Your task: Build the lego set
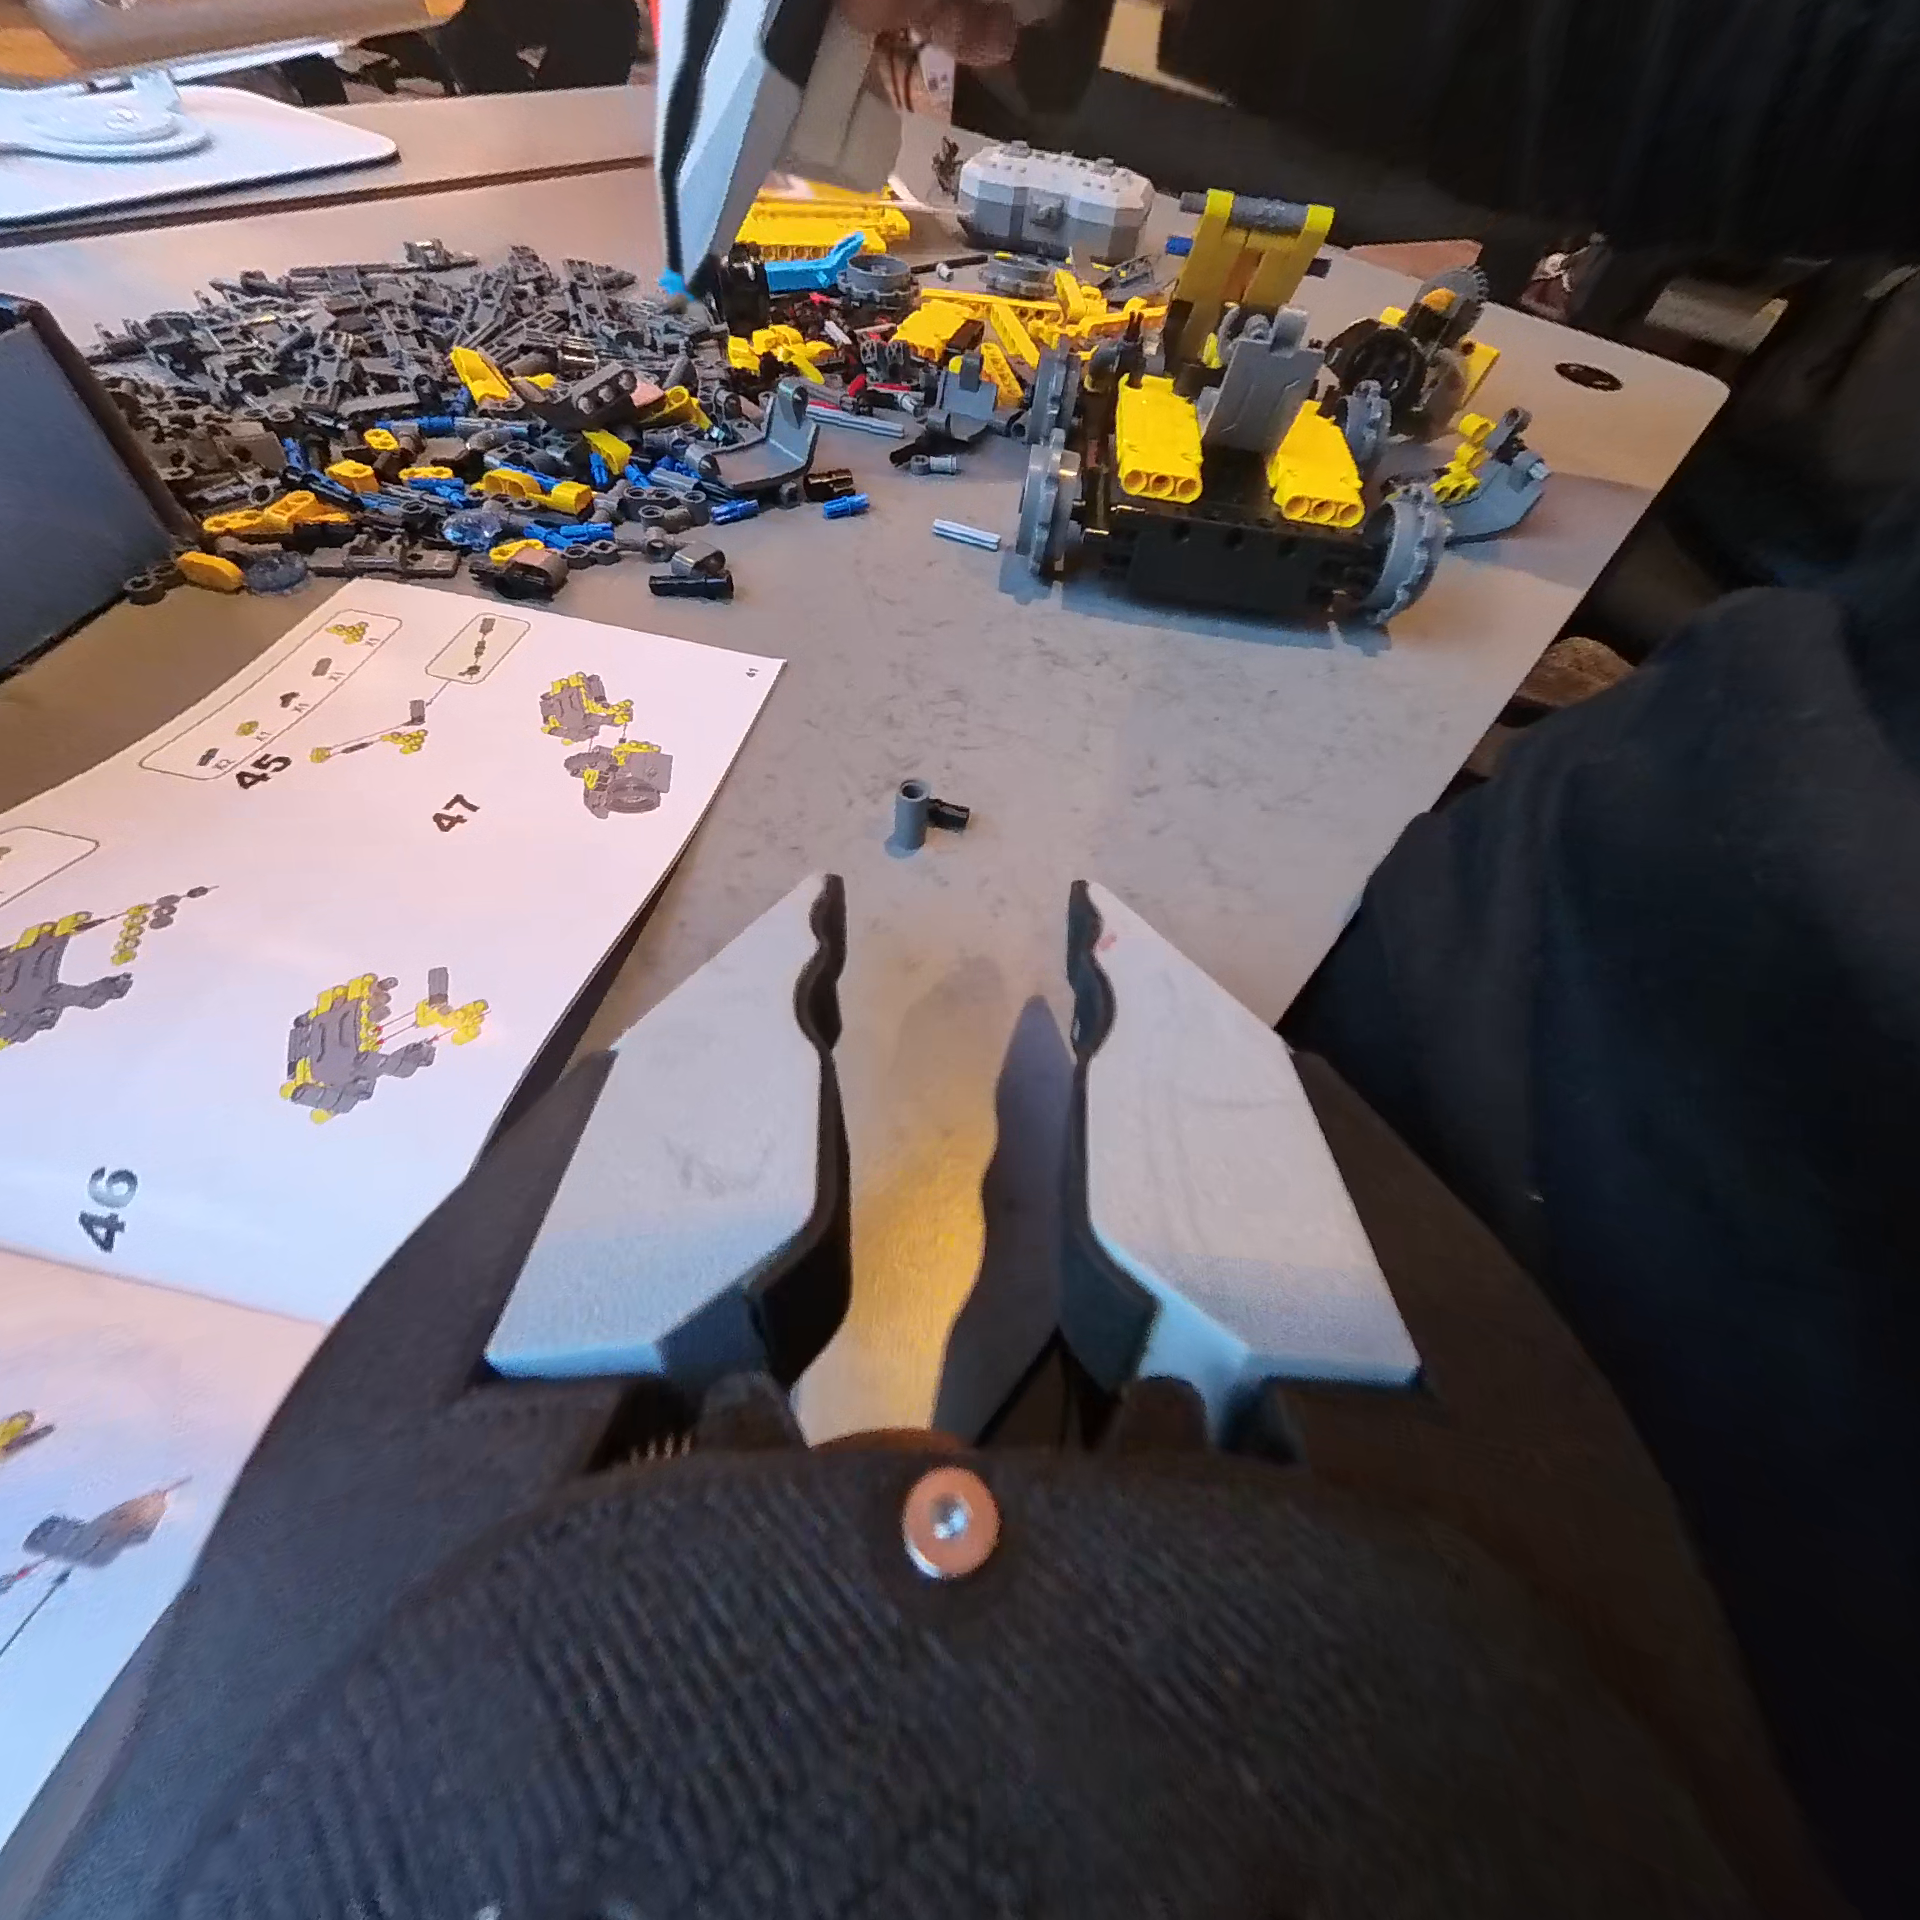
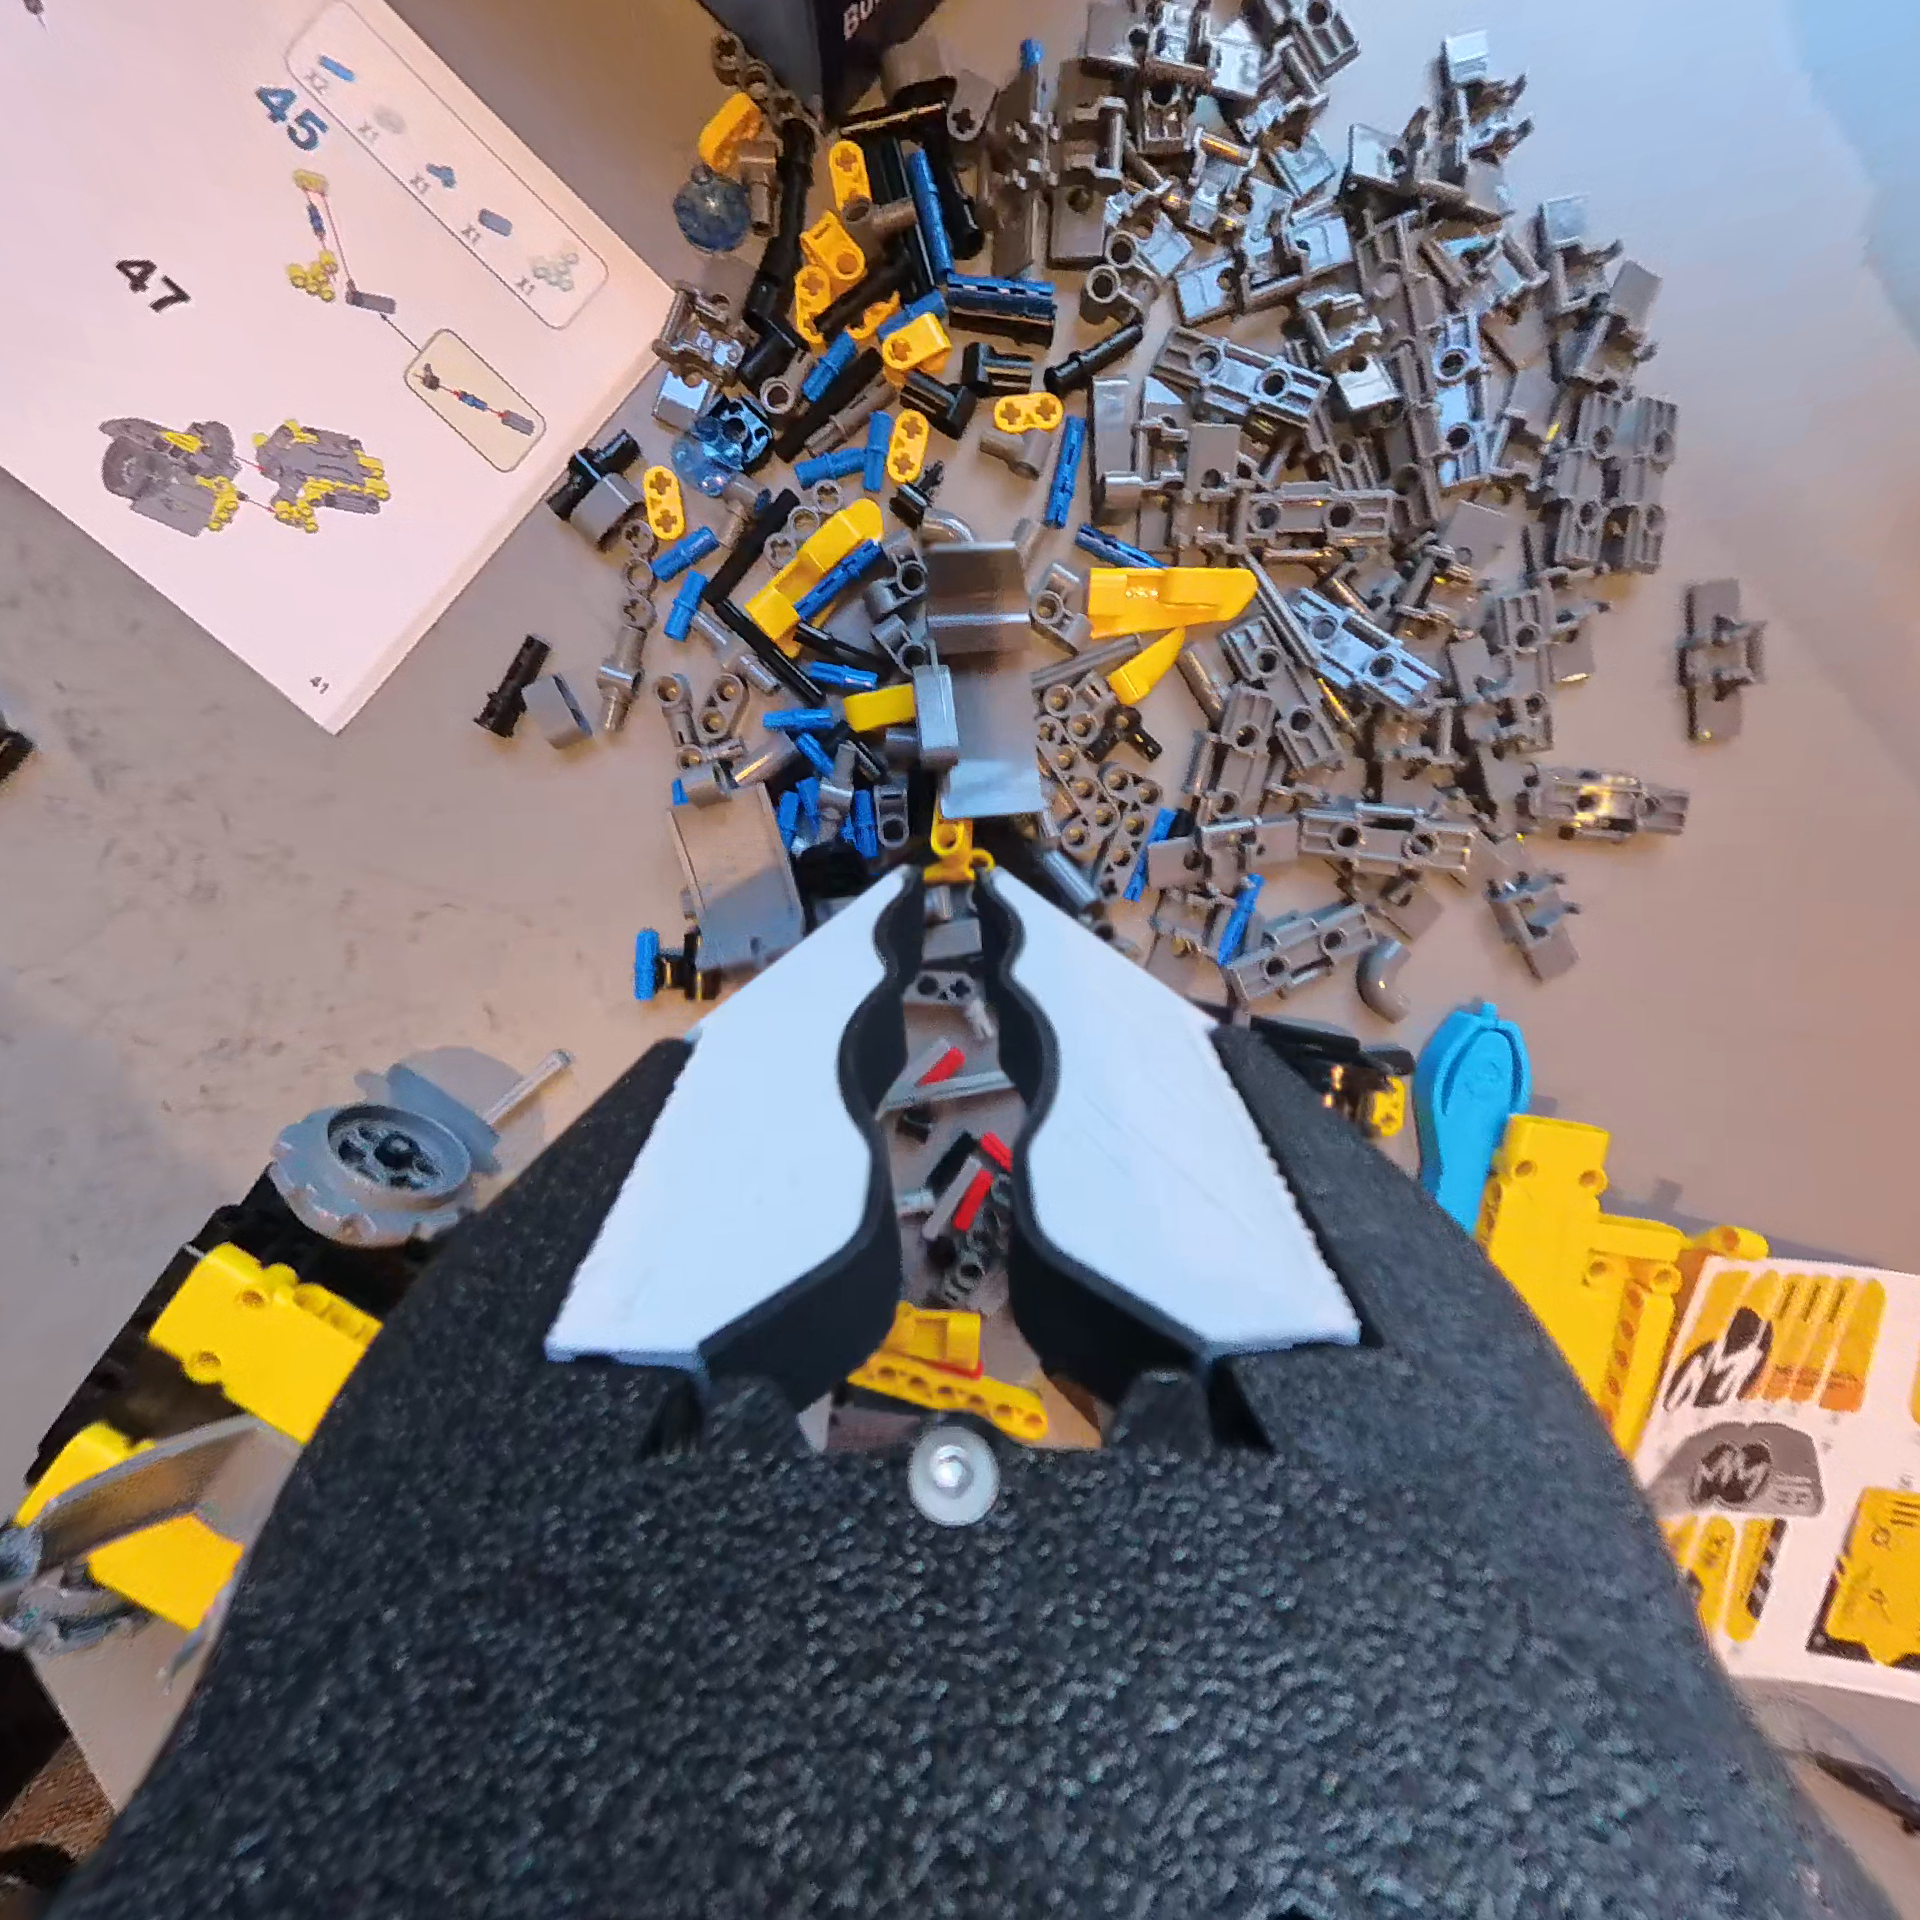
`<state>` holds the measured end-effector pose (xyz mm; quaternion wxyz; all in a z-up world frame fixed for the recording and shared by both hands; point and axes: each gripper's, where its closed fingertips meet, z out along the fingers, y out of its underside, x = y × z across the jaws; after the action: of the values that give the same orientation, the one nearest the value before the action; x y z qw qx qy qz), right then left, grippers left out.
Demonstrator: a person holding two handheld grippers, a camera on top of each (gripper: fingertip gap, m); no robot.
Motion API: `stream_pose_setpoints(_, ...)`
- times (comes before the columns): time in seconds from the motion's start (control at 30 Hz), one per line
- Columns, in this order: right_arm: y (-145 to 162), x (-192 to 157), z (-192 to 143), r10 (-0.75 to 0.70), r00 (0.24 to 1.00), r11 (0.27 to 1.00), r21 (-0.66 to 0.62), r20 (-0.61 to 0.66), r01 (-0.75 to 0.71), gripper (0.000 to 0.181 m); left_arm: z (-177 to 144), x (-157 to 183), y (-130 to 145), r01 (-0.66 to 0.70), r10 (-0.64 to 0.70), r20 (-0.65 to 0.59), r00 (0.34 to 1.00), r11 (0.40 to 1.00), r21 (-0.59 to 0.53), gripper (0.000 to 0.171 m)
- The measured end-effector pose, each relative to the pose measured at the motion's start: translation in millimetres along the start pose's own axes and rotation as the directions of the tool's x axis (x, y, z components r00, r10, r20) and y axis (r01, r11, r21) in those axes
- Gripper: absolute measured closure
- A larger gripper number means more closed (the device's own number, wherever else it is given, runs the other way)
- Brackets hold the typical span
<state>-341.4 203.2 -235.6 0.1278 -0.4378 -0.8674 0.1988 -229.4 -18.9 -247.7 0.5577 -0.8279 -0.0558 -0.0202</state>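
Note:
My left gripper [image 1: 951, 894] is open and empty, low over the grey table [image 1: 1039, 707]. A small grey connector with a black pin [image 1: 928, 816] stands on the table just ahead of its fingertips. My right gripper [image 2: 951, 881] hangs over the pile of loose grey, black, blue and yellow parts [image 2: 1299, 520]. Its tips are nearly together around a small yellow piece [image 2: 954, 850]. From the left wrist view the right gripper [image 1: 717, 156] is seen farther off, pointing down at the pile [image 1: 416, 416].
An open instruction booklet [image 1: 312, 935] lies left of my left gripper and also shows in the right wrist view [image 2: 260, 312]. A partly built yellow and black vehicle [image 1: 1226, 468] stands at the right. A blue tool [image 2: 1475, 1091], a sticker sheet [image 2: 1787, 1455] and a dark box [image 1: 52, 468] lie nearby. There is about 25 cm between the tips of the two grippers.

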Motion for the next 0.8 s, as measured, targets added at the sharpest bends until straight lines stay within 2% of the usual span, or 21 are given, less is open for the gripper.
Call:
stream_pose_setpoints(0.2,24,4,-18,-0.007,1.0,1.0,-0.029,-0.007,0.007,0.181,2,1,1,0.003,-0.003,0.0,1.0,1.0,-0.006,0.13)
stream_pose_setpoints(0.4,43,-15,-28,-0.01,0.995,0.998,-0.053,0.101,0.015,0.177,2,0,1,0.003,-0.003,0.001,1.0,1.0,-0.006,0.133)
stream_pose_setpoints(0.57,60,-41,-18,-0.098,0.977,0.985,-0.122,0.187,0.123,0.179,2,0,1,0.009,-0.009,-0.001,1.0,1.0,-0.006,0.133)
stream_pose_setpoints(0.8,75,-45,0,-0.249,0.953,0.919,-0.268,0.173,0.289,0.178,2,1,1,0.008,-0.008,-0.001,1.0,1.0,-0.002,0.133)
